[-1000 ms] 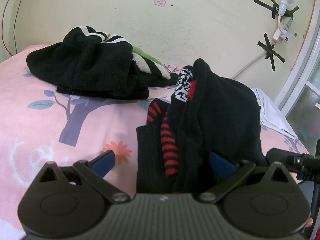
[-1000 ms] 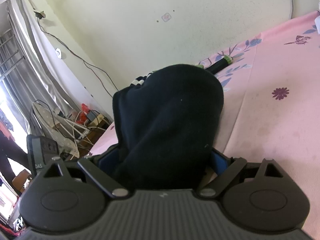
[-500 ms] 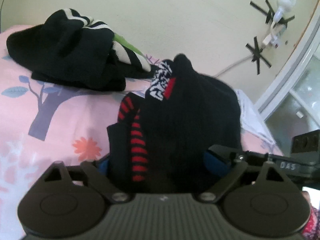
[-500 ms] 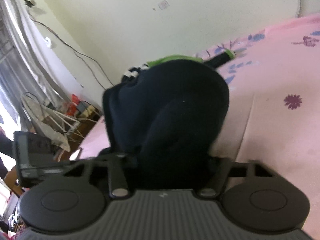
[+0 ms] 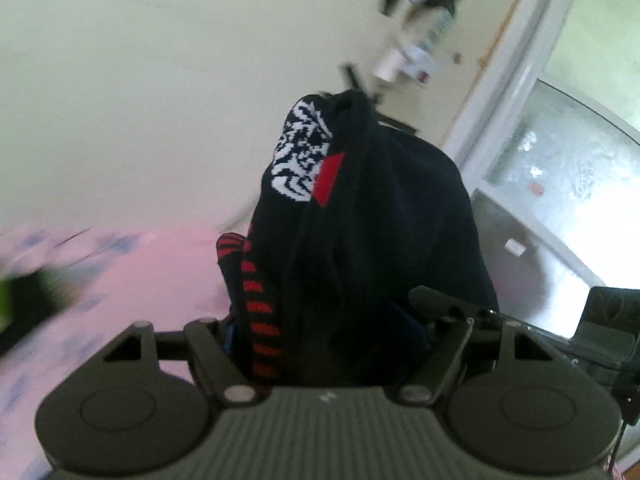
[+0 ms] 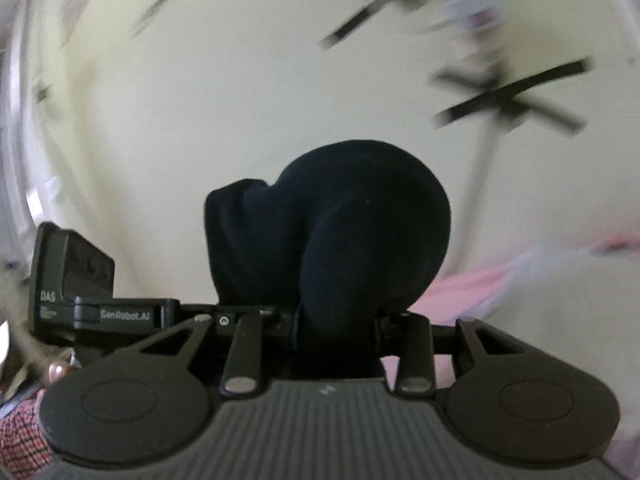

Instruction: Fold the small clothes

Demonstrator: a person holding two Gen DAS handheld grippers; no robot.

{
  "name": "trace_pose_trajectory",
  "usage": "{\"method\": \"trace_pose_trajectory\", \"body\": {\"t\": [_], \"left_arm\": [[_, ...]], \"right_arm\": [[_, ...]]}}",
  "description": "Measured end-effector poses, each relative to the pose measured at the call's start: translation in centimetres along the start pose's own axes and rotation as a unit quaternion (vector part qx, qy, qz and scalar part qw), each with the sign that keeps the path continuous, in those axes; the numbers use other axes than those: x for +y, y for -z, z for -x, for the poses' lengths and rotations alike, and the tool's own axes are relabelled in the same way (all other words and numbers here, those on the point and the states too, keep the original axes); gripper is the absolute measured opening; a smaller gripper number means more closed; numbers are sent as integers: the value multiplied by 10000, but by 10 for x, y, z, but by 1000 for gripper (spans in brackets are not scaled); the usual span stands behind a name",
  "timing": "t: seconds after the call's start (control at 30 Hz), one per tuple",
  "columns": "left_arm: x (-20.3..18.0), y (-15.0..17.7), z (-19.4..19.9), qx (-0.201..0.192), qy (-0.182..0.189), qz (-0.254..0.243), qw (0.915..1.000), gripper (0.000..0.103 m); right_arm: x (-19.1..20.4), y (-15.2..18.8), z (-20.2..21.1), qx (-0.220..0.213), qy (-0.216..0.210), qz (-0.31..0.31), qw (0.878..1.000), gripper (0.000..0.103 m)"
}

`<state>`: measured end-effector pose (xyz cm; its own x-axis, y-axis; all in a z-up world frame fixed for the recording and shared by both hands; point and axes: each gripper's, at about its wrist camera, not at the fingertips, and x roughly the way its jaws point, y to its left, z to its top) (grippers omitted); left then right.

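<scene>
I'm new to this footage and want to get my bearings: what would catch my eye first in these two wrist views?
In the left wrist view, a black sock bundle with red stripes and a white pattern fills the centre, bunched between the closing jaws of the left gripper. In the right wrist view, a plain dark garment bulges up from the closing right gripper. Behind both, blurred black tape crosses mark the pale wall.

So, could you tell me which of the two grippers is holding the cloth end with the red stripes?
The left gripper: its bundle shows red stripes and a white pattern, while the right gripper holds only plain dark fabric.
</scene>
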<state>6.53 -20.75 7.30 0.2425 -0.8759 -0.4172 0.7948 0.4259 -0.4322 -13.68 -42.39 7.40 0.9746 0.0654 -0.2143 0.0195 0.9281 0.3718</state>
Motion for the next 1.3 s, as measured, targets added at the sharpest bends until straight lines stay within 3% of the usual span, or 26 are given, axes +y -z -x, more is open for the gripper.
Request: {"method": "trace_pose_trajectory", "body": {"t": [0.13,0.2,0.27,0.37,0.53,0.67,0.8,0.93,1.1,1.3], "left_arm": [[-18,-28,-103,268,53,-16,9996,76],[-17,-26,-152,510,-280,36,9983,81],[-13,-13,-190,834,-832,82,9930,85],[-7,4,-206,1008,-864,244,9909,101],[-17,10,-172,843,-1042,-17,9910,100],[-29,26,-117,518,-1189,-364,9909,102],[-41,65,-66,395,-1626,-843,9823,103],[-48,96,-27,486,-2076,-1164,9700,103],[-40,131,16,502,-2391,-985,9647,103],[-26,152,46,346,-2679,-934,9583,103]], "right_arm": [[-78,-31,-16,69,620,-128,9980,33],[-115,-30,-37,306,975,-244,9945,37],[-142,-18,-60,677,1597,-176,9847,38],[-157,0,-66,594,2285,-171,9716,75],[-141,3,-21,-214,2522,-447,9664,79],[-102,18,26,-643,2078,-878,9721,84],[-52,62,49,-577,1743,-1006,9778,85],[-10,111,60,-359,1679,-1091,9791,86],[28,155,76,-105,1681,-1291,9772,86],[48,177,79,31,1975,-1454,9695,86]]}}
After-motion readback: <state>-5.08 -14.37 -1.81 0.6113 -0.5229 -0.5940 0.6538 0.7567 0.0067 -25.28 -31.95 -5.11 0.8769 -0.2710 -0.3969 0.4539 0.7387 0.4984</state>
